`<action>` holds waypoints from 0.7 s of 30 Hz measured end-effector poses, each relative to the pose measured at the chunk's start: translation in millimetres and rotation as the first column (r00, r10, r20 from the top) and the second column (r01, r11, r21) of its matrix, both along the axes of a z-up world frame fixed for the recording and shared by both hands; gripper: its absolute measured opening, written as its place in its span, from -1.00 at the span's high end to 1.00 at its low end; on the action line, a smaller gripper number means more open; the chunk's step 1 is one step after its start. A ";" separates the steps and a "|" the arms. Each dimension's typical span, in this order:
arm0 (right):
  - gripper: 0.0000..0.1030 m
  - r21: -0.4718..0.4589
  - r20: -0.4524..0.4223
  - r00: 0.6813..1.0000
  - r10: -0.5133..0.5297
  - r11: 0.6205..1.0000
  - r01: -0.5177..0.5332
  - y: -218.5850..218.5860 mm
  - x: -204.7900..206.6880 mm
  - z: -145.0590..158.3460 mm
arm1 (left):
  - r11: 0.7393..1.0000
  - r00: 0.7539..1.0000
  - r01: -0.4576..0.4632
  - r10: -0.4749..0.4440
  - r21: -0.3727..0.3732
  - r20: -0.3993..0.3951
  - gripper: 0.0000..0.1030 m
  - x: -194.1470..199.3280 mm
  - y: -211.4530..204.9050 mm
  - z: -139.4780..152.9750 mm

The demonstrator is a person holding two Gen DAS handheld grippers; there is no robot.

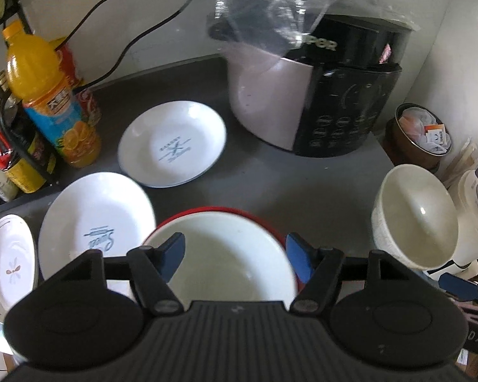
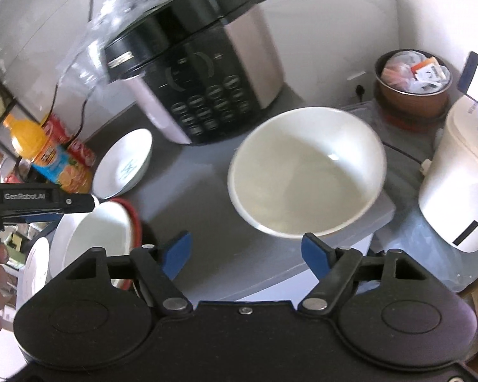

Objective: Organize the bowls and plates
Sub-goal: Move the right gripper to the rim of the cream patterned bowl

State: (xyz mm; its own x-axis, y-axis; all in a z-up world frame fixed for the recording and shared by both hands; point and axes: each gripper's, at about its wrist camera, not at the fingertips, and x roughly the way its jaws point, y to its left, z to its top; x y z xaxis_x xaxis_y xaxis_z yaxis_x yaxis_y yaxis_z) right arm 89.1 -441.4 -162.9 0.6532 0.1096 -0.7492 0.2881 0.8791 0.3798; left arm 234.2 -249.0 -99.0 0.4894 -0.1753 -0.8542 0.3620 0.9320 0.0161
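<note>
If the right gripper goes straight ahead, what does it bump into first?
Most likely the cream bowl. The right gripper is open, and the bowl sits tilted just past its blue fingers, filling the path ahead. Behind it stands the cooker. Depth is hard to judge in this fisheye view.

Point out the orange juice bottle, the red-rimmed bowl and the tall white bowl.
orange juice bottle point(image 1: 44, 95), left wrist view, on its label.
red-rimmed bowl point(image 1: 226, 254), left wrist view, on its white inside.
tall white bowl point(image 2: 306, 172), right wrist view, on its inner wall.
</note>
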 end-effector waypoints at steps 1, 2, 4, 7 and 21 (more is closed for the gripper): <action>-0.32 0.000 -0.003 1.000 0.002 1.000 -0.002 -6.2 0.0 -1.4 | 1.000 1.000 -0.004 0.004 -0.005 0.001 -0.33 -0.1 -5.3 0.1; -0.31 0.000 -0.004 1.000 0.001 1.000 -0.001 -11.9 0.3 -2.6 | 1.000 1.000 -0.008 0.008 -0.008 0.006 -0.33 -1.1 -9.7 -0.1; -0.27 0.000 -0.007 1.000 -0.002 1.000 0.002 -24.0 -0.2 -5.0 | 1.000 1.000 -0.019 0.019 -0.009 0.025 -0.33 -3.8 -19.0 0.0; -0.23 0.013 -0.014 1.000 -0.013 1.000 0.014 -41.2 1.9 -9.7 | 1.000 0.999 -0.021 0.022 -0.014 0.036 -0.33 -7.9 -33.0 -2.6; 0.08 -0.002 -0.087 0.996 -0.003 1.000 0.003 -77.0 30.7 -40.7 | 0.999 0.999 -0.041 0.041 -0.023 -0.010 -0.27 -12.5 -69.9 -25.7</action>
